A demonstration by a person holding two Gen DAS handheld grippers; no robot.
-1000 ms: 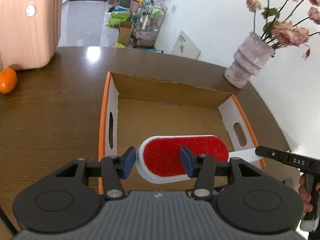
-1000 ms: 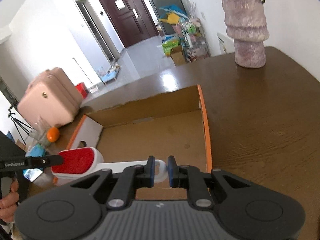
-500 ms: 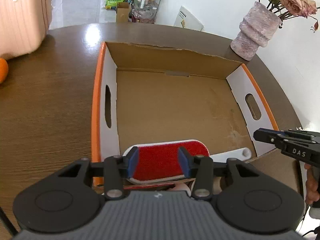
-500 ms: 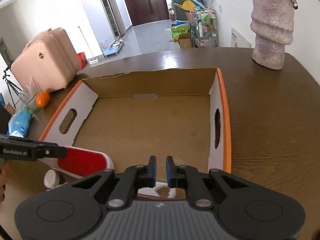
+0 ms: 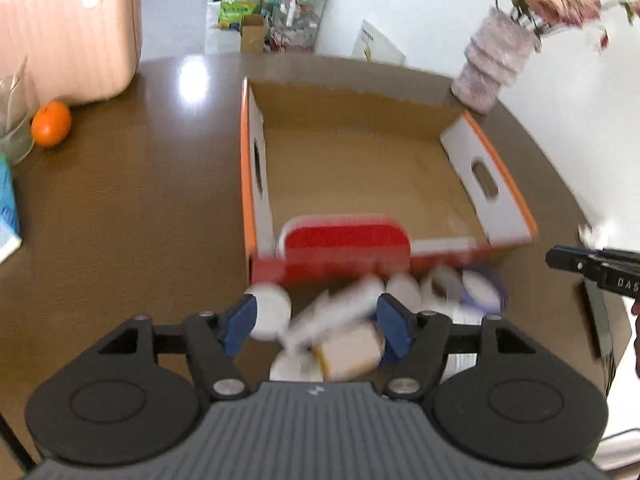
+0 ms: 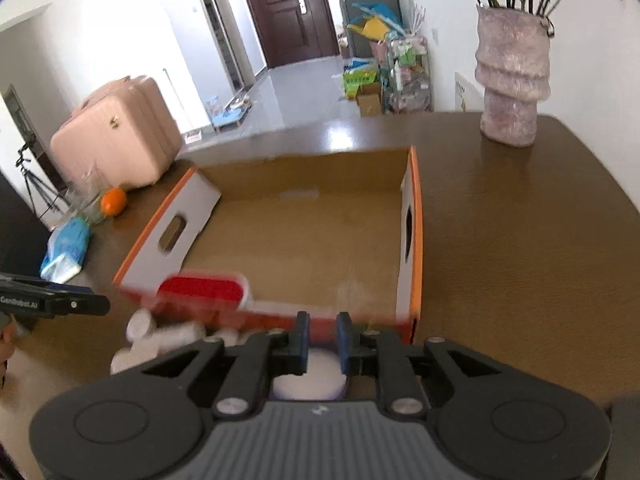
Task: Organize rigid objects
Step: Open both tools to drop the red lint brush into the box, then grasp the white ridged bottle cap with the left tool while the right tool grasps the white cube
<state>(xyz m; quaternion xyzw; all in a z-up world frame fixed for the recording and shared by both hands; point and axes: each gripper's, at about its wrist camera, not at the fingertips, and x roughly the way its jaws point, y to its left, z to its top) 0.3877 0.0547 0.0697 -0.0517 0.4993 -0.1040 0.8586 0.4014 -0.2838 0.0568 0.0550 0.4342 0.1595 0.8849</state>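
Observation:
A red lint brush (image 5: 344,236) with a white handle lies inside the cardboard box (image 5: 248,184), against its near wall; in the right wrist view the brush (image 6: 200,288) shows at the box's (image 6: 416,240) near left corner. My left gripper (image 5: 316,324) hangs in front of the box over several blurred white bottles (image 5: 272,312) and a yellow-labelled one (image 5: 348,350). Its jaws are opening and grip nothing. My right gripper (image 6: 322,336) stands above a white round jar (image 6: 308,376). Its jaws are opening by a narrow gap with nothing between them.
On the brown table stand a pink vase (image 6: 512,92) at the back right and an orange (image 5: 51,123), a glass and a blue packet (image 6: 68,248) at the left. A pink suitcase (image 5: 68,28) stands behind the table.
Both grippers let go of the brush, which now lies in the box. Both pulled back to the near side of the box, over the bottles. The left jaws widened.

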